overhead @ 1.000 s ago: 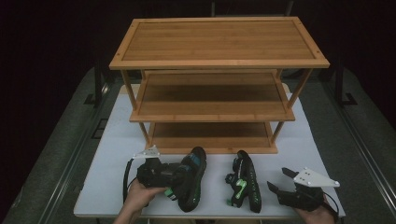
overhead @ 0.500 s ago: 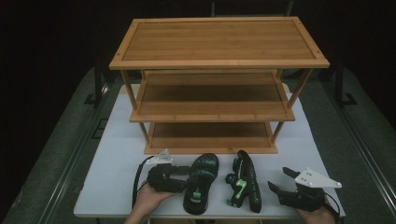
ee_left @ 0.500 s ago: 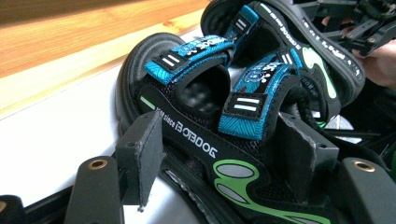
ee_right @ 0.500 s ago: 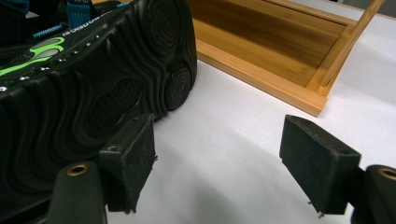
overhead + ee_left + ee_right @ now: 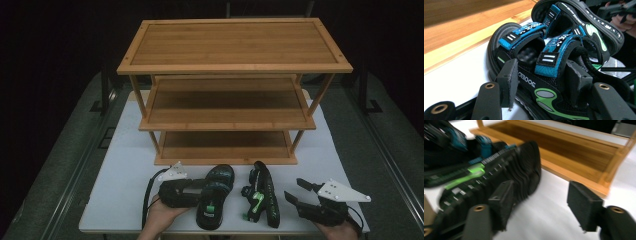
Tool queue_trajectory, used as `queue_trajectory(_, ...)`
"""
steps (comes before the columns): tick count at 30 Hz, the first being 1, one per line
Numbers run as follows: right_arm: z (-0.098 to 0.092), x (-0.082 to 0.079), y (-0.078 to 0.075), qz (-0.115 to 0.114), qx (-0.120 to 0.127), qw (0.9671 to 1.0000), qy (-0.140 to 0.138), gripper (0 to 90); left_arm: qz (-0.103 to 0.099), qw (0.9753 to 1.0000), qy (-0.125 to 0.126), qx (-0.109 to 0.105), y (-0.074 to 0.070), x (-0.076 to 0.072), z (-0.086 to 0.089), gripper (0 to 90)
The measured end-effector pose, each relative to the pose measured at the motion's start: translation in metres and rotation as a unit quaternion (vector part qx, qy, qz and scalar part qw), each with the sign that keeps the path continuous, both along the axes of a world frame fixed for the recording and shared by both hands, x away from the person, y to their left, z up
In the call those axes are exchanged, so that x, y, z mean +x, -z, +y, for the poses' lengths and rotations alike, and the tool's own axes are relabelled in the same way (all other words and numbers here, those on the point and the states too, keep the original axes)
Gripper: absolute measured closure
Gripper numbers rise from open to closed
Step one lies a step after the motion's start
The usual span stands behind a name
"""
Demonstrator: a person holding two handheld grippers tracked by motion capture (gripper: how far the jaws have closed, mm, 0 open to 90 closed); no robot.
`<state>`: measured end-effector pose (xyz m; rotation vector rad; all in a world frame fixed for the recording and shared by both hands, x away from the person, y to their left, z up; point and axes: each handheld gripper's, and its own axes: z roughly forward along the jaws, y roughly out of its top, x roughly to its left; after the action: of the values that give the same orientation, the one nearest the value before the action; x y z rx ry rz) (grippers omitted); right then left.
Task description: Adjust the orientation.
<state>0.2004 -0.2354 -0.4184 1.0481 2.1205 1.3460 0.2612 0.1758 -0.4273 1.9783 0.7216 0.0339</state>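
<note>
Two sandals on white table (image 5: 125,170) before bamboo rack (image 5: 225,125). High view: I'm working left gripper (image 5: 192,192) against left sandal (image 5: 216,196); right sandal (image 5: 262,200) lying on its side, right gripper (image 5: 295,195) apart from it, jaws spread, holding nothing.

Left gripper view: jaws straddling sandal heel, pads touching or nearly touching sides; can't tell if clamped. Judging sandal light, foam sole giving, straps floppy, so gripping sole edge.

Right gripper view: blurred; jaws gaping beside ribbed sole.
</note>
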Motion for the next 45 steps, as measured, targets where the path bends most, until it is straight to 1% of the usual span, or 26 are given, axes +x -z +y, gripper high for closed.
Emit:
queue_trajectory(1, 0.002, -0.001, -0.004, -0.005, 0.01, 0.9999, -0.002, 49.3, -0.006, 1.0, 0.0, 0.003, -0.001, -0.001, 0.0, 50.8)
queue_trajectory(2, 0.002, -0.001, -0.004, -0.005, 0.01, 0.9999, -0.002, 49.3, -0.009, 0.9999, -0.001, 0.006, -0.001, -0.001, -0.001, 50.8)
queue_trajectory(3, 0.006, -0.001, -0.008, -0.007, 0.017, 0.9998, -0.008, 56.4, -0.009, 0.9999, -0.002, 0.006, -0.001, -0.002, -0.001, 51.4)
queue_trajectory(4, 0.006, -0.001, -0.008, -0.007, 0.017, 0.9998, -0.008, 56.4, -0.011, 0.9999, -0.003, 0.006, -0.001, -0.002, -0.002, 51.4)
queue_trajectory(6, 0.012, -0.001, -0.011, -0.009, 0.017, 0.9997, -0.016, 63.5, -0.013, 0.9999, -0.004, 0.007, -0.001, -0.003, -0.002, 53.0)
queue_trajectory(8, 0.02, 0.0, -0.013, -0.012, 0.008, 0.9996, -0.024, 68.4, -0.011, 0.9999, -0.005, 0.006, -0.001, -0.003, -0.002, 53.1)
queue_trajectory(10, 0.027, 0.0, -0.015, -0.015, 0.006, 0.9993, -0.034, 74.5, -0.011, 0.9999, -0.005, 0.006, -0.001, -0.003, -0.002, 53.1)
queue_trajectory(11, 0.035, 0.001, -0.017, -0.015, 0.002, 0.999, -0.041, 78.0, -0.012, 0.9999, -0.006, 0.005, -0.001, -0.003, -0.002, 53.1)
queue_trajectory(12, 0.035, 0.001, -0.017, -0.015, 0.002, 0.999, -0.041, 78.0, -0.012, 0.9999, -0.006, 0.005, -0.001, -0.003, -0.002, 53.1)
queue_trajectory(16, 0.046, 0.004, -0.018, -0.018, -0.007, 0.9983, -0.055, 83.6, -0.012, 0.9999, -0.007, 0.004, -0.001, -0.003, -0.002, 53.0)
queue_trajectory(18, 0.051, 0.006, -0.017, -0.015, -0.02, 0.998, -0.058, 86.2, -0.013, 0.9999, -0.008, 0.003, -0.001, -0.004, -0.002, 52.8)
queue_trajectory(20, 0.052, 0.007, -0.016, -0.014, -0.023, 0.9979, -0.058, 86.3, -0.013, 0.9999, -0.008, 0.003, 0.0, -0.004, -0.002, 52.8)
queue_trajectory(21, 0.053, 0.008, -0.014, -0.015, -0.026, 0.9978, -0.059, 88.4, -0.013, 0.9999, -0.007, 0.002, 0.0, -0.004, -0.002, 52.8)
queue_trajectory(23, 0.053, 0.008, -0.014, -0.015, -0.026, 0.9978, -0.059, 88.7, -0.012, 0.9999, -0.007, 0.001, 0.0, -0.004, -0.002, 52.8)
queue_trajectory(29, 0.049, 0.005, -0.015, -0.02, -0.039, 0.9977, -0.051, 89.6, -0.014, 0.9999, -0.009, 0.002, 0.0, -0.004, -0.002, 52.7)
queue_trajectory(30, 0.046, 0.004, -0.015, -0.023, -0.041, 0.9979, -0.045, 89.6, -0.014, 0.9999, -0.009, 0.002, 0.0, -0.004, -0.002, 52.7)
queue_trajectory(32, 0.041, 0.002, -0.016, -0.021, -0.042, 0.9982, -0.037, 89.6, -0.014, 0.9999, -0.009, 0.002, 0.0, -0.004, -0.002, 52.7)
queue_trajectory(34, 0.04, 0.002, -0.016, -0.021, -0.043, 0.9983, -0.033, 89.6, -0.014, 0.9999, -0.009, 0.002, 0.0, -0.004, -0.002, 52.7)
queue_trajectory(37, 0.031, 0.0, -0.016, -0.019, -0.047, 0.9986, -0.014, 89.6, -0.014, 0.9999, -0.009, 0.003, 0.0, -0.004, -0.002, 52.7)
queue_trajectory(38, 0.026, -0.001, -0.015, -0.017, -0.048, 0.9987, -0.002, 89.5, -0.014, 0.9999, -0.009, 0.002, 0.0, -0.004, -0.002, 52.6)
queue_trajectory(39, 0.026, -0.001, -0.015, -0.017, -0.048, 0.9987, -0.002, 89.5, -0.014, 0.9999, -0.009, 0.002, 0.0, -0.004, -0.002, 52.5)
queue_trajectory(41, 0.02, -0.002, -0.014, -0.014, -0.053, 0.9984, 0.014, 89.5, -0.015, 0.9998, -0.009, 0.002, 0.0, -0.004, -0.002, 52.5)
queue_trajectory(42, 0.02, -0.002, -0.014, -0.014, -0.053, 0.9984, 0.014, 89.5, -0.015, 0.9998, -0.009, 0.002, 0.0, -0.004, -0.002, 52.4)
queue_trajectory(43, 0.016, -0.003, -0.013, -0.012, -0.061, 0.9978, 0.023, 89.5, -0.015, 0.9998, -0.009, 0.002, 0.0, -0.004, -0.002, 52.4)
queue_trajectory(45, 0.014, -0.003, -0.012, -0.01, -0.062, 0.9976, 0.028, 89.5, -0.015, 0.9998, -0.009, 0.003, 0.0, -0.004, -0.002, 52.4)
